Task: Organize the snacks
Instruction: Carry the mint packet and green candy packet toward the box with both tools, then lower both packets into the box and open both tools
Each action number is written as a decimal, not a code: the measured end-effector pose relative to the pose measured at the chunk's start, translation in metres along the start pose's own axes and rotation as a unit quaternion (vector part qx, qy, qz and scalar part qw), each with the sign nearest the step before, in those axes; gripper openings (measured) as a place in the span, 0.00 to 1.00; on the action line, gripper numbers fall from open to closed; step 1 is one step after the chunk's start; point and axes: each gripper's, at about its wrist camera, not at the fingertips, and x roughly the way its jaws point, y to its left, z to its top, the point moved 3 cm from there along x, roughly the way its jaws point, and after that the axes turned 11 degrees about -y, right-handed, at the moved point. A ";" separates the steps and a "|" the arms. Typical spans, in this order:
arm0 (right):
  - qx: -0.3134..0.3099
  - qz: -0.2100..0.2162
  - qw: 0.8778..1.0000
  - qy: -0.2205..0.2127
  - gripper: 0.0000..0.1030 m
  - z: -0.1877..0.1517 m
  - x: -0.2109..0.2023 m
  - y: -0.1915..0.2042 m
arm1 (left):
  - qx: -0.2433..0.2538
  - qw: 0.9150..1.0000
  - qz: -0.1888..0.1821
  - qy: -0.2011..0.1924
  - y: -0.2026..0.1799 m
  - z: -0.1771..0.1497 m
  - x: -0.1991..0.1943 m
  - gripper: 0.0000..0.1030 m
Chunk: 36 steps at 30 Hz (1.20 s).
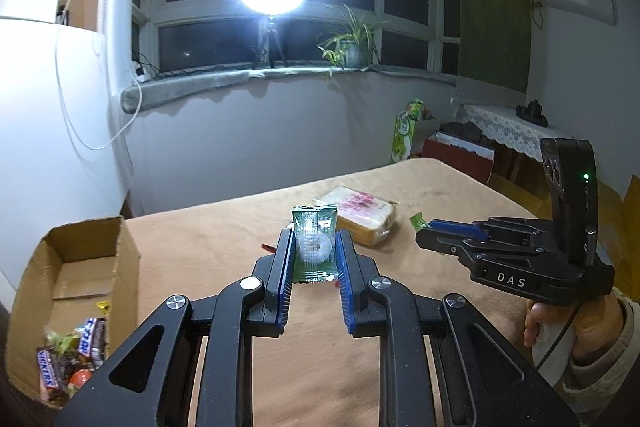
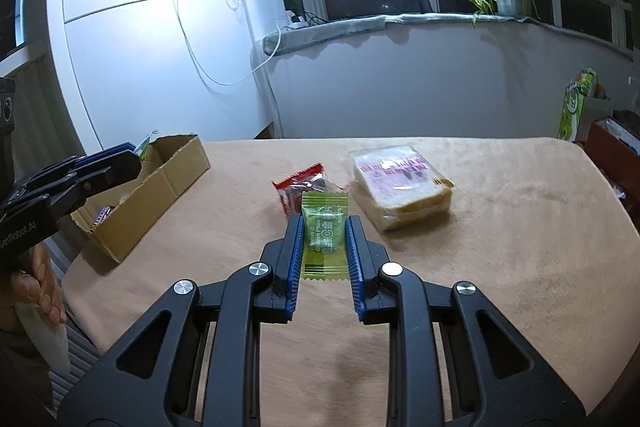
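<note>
Plainly, left claw [image 1: 314, 259] clamping green sachet [image 1: 315, 243], right claw [image 2: 323, 251] clamping "Golden Plum" candy [image 2: 323, 235], "DAS" casing.

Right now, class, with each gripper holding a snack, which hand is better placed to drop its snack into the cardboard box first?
Left. The left gripper, shut on the dark green packet, is beside the cardboard box; the right gripper, holding the yellow-green candy, is farther off over the table.

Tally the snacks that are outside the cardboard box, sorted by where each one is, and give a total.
Held in the left gripper: 1, a dark green packet with a white ring
Held in the right gripper: 1, a yellow-green plum candy
Lying on the table: 2, a wrapped sandwich and a red packet
Total: 4
</note>
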 end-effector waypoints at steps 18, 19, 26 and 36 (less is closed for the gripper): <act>-0.053 0.051 0.997 0.004 0.21 0.017 0.024 0.080 | -0.034 0.998 0.052 -0.026 0.058 -0.008 -0.043 0.18; -0.055 0.056 0.997 0.005 0.21 0.017 0.026 0.085 | -0.035 0.997 0.056 -0.026 0.062 -0.009 -0.045 0.18; -0.077 0.100 0.992 0.005 0.21 0.024 0.045 0.134 | -0.053 0.994 0.098 -0.023 0.095 -0.020 -0.065 0.18; -0.113 0.190 0.975 0.009 0.21 0.025 0.082 0.223 | -0.090 0.980 0.177 -0.005 0.162 -0.047 -0.094 0.18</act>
